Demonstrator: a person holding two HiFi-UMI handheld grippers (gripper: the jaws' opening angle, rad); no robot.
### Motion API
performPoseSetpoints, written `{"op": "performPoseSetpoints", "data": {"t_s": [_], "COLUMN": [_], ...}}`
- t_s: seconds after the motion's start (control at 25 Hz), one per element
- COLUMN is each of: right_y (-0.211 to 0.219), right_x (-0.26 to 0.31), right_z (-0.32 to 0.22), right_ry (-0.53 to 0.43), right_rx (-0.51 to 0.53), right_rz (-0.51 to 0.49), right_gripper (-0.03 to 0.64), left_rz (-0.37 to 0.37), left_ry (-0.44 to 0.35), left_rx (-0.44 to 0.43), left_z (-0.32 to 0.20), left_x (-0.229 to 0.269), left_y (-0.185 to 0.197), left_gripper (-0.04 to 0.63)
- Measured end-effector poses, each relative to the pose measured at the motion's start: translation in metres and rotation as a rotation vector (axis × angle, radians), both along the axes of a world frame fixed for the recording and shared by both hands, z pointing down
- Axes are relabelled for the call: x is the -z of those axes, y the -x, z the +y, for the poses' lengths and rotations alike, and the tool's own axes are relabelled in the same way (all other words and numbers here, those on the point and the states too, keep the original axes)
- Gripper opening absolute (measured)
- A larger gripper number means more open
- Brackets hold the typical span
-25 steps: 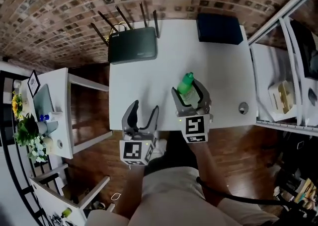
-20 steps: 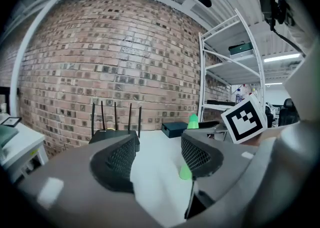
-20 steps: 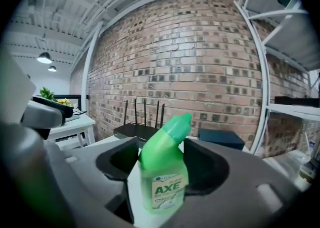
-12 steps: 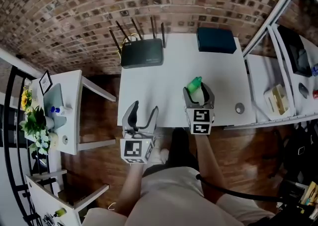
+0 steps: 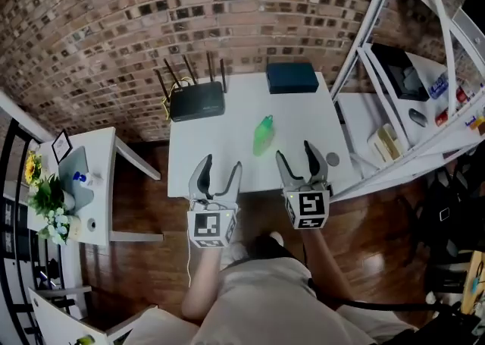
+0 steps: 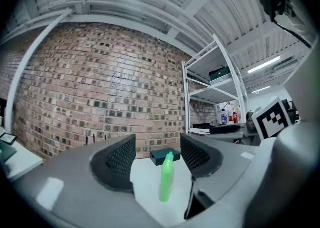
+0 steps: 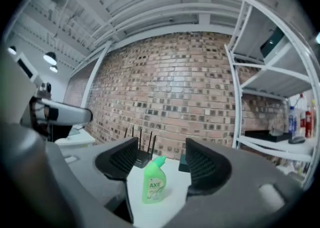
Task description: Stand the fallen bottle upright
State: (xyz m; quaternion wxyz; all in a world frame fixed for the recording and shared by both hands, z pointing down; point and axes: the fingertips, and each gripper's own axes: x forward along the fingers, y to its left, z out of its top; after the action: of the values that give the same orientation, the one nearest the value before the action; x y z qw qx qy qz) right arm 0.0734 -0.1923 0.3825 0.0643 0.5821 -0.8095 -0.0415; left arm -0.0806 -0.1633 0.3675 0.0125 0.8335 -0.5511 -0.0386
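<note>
The green bottle [image 5: 263,136], squat translucent plastic with a slanted neck, green cap and an AXE label, stands upright and free near the middle of the white table [image 5: 220,146].

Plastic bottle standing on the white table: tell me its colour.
The plastic bottle is bright green with a pale label, clearest in the right gripper view.

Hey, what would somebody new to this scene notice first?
The bright green bottle stands upright alone in the middle of the white table. Behind it, a black router with antennas sits back left and a dark blue box back right. The left tool and right tool hover at the near edge, clear of it, the right's jaws opening on nothing.
</note>
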Motion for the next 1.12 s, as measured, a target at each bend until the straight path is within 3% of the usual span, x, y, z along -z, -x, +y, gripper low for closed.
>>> {"op": "performPoseSetpoints", "data": {"t_s": [0.08, 0.16, 0.44, 0.64, 0.88, 1.12], "right_y": [-0.009, -0.015, -0.051, -0.082, -0.091, -0.085], "right_x": [0.002, 0.002, 0.019, 0.009, 0.005, 0.000], "right_z": [0.010, 0.018, 0.049, 0.074, 0.105, 0.117], "right_ry": [0.040, 0.075, 0.068, 0.113, 0.163, 0.160], "right_rx": [0.007, 0.016, 0.039, 0.054, 0.124, 0.184], "right_rz": [-0.100, -0.149, -0.111, -0.151, -0.197, -0.145], "right_gripper": [0.297, 0.359, 0.374, 0.370, 0.365, 0.353], "left_rz": [-0.009, -0.017, -0.023, -0.044, -0.050, -0.049], "left_ry": [-0.018, -0.020, 0.060, 0.084, 0.097, 0.134], "left_rx": [-0.019, -0.024, 0.035, 0.036, 0.102, 0.142], "left_z": [0.004, 0.010, 0.028, 0.058, 0.097, 0.120], "left_x": [0.008, 0.013, 0.017, 0.013, 0.009, -0.011], "left_y": [-0.014, -0.024, -0.057, -0.095, -0.103, -0.104], "left_gripper": [0.288, 0.288, 0.282, 0.281, 0.281, 0.281]}}
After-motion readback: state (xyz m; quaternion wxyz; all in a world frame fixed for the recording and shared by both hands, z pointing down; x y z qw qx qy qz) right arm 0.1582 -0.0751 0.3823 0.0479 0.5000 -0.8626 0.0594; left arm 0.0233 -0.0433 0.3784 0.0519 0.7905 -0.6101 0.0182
